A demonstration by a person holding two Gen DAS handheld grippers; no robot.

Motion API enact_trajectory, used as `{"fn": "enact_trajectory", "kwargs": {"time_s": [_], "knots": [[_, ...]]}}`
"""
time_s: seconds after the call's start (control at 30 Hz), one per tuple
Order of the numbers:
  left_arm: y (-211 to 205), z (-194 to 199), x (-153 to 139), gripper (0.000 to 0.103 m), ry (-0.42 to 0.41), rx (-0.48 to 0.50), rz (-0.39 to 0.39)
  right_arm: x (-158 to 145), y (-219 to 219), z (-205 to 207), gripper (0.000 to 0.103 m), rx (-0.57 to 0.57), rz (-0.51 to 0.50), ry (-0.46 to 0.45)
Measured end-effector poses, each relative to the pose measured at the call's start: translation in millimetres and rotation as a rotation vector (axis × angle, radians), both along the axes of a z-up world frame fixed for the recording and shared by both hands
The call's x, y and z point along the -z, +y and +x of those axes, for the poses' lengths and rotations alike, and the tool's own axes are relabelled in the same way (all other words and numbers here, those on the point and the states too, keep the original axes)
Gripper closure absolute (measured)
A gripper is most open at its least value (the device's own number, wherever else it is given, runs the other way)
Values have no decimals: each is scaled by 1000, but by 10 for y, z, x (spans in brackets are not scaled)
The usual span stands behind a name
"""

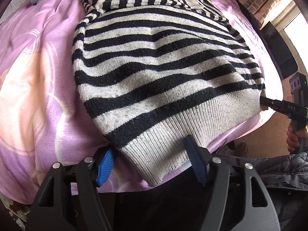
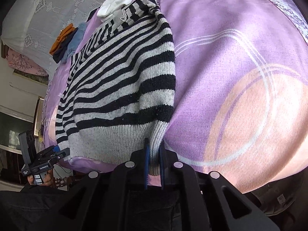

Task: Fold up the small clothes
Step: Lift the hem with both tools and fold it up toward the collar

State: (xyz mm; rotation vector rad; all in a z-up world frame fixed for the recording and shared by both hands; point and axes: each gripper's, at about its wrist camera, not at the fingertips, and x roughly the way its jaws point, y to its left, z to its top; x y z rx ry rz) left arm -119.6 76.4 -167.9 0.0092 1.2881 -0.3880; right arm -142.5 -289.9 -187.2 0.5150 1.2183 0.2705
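While flat: one striped sweater (image 1: 154,61)

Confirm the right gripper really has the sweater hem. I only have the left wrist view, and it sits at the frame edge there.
Observer: Yes. In the right wrist view the right gripper is shut on the ribbed edge of the striped sweater, with the fabric pinched between its pads.
Operator: Good. In the pile at the far corner I see only blue and dark items. Anything else?
Observer: An orange garment lies in that pile too, next to the blue one.
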Motion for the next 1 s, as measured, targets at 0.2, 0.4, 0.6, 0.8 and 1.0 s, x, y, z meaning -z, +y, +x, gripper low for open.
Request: {"fn": "enact_trajectory", "kwargs": {"time_s": [0.2,0.4,0.6,0.8,1.0], "knots": [[50,-27,-160,85,-64,-24,28,-128,54,-36,95,-18,-46,-38],[35,-69,-468,96,-156,-11,48,-419,62,-41,95,-26,-22,-102],[20,4,-733,96,-224,-32,70,-735,61,96,95,-34,43,-180],[8,119,-874,96,-276,-59,114,-860,-39,220,95,4,113,-215],[3,272,-993,96,-312,-91,125,-944,-75,383,95,6,147,-241]]}}
